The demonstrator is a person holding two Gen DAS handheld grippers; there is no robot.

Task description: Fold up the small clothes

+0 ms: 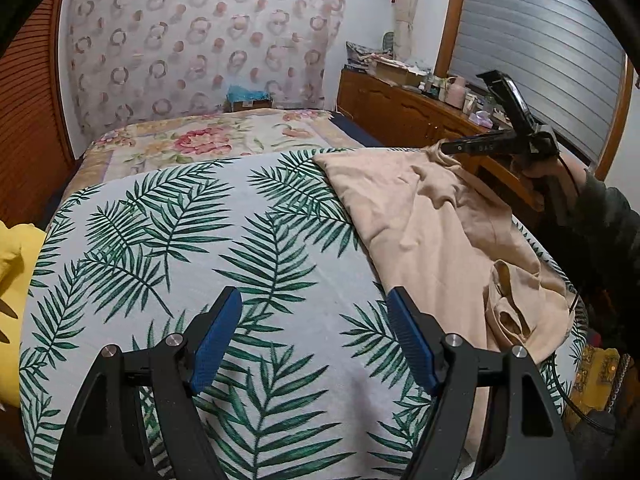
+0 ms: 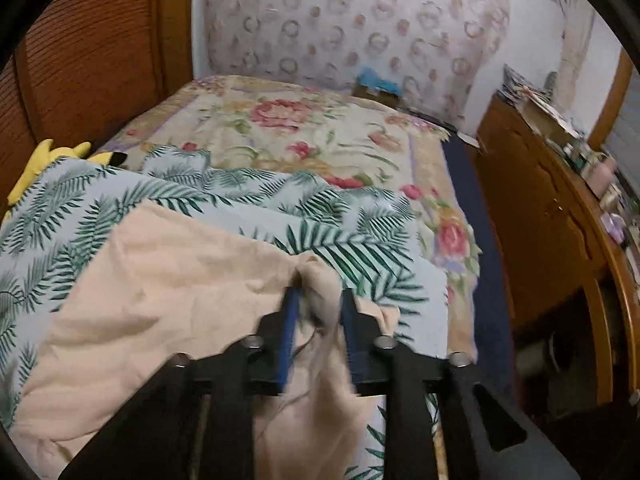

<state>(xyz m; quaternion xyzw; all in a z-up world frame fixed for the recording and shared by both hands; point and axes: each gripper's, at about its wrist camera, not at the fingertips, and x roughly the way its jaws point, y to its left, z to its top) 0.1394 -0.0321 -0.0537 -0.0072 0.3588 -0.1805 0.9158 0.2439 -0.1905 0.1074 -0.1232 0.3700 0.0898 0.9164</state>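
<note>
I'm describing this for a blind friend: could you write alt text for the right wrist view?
A peach garment lies on a palm-leaf cloth, a bunched fold between the right gripper's blue fingers, which stand slightly apart. Behind it are a floral bed cover and a wooden cabinet.

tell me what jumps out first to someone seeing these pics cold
The peach garment sprawls crumpled over the right side of the palm-leaf cloth. The right claw has a bunched fold of it between its blue fingers at the far edge. The left claw hangs open above bare leaf print, holding nothing.
</note>
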